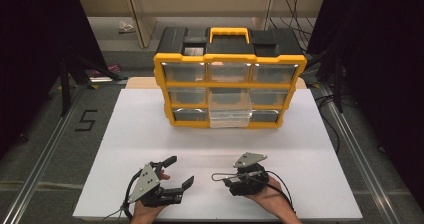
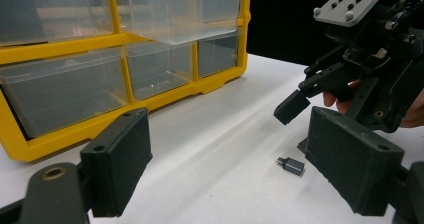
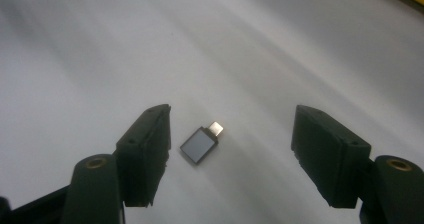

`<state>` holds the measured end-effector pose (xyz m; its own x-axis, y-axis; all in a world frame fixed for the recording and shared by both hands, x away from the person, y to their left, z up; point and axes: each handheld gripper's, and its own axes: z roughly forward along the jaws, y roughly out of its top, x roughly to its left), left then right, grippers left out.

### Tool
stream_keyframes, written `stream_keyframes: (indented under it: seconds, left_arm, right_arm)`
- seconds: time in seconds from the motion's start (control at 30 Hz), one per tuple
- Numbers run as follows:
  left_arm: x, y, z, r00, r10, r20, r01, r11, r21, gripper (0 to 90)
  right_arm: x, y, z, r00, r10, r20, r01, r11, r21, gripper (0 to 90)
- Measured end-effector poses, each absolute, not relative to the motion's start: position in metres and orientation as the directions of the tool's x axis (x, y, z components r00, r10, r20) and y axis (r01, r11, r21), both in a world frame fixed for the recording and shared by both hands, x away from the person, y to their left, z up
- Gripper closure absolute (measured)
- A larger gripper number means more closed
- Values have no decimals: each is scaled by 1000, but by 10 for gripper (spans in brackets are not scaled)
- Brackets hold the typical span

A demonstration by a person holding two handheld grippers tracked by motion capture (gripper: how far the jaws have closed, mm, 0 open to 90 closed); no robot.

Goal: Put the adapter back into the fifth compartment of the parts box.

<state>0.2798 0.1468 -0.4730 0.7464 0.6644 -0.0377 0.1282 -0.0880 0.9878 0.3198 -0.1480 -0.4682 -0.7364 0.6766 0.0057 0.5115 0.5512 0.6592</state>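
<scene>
Right tool (image 3: 230, 149): we hold it spread apart around adapter (image 3: 201, 143), lower centre, untouched | left tool (image 2: 230, 169): spread apart, empty | white worktop (image 3: 100, 49)

adapter (image 3: 201, 144): smooth grey metal, slight sheen | table (image 3: 75, 59): matt white | organiser (image 1: 229, 86): glossy yellow plastic, clear drawers

Right gripper (image 3: 230, 151) fingers wide apart – small adapter (image 3: 201, 143) btwn them, untouched.
</scene>
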Motion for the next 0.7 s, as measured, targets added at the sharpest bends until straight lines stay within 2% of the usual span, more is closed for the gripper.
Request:
stream_keyframes:
  seconds: [0.7]
  left_arm:
    - [280,146,-473,746,665,-35,124,-88,988,179]
  right_arm:
    - [327,-136,-480,-747,665,-4,530,600,599,395]
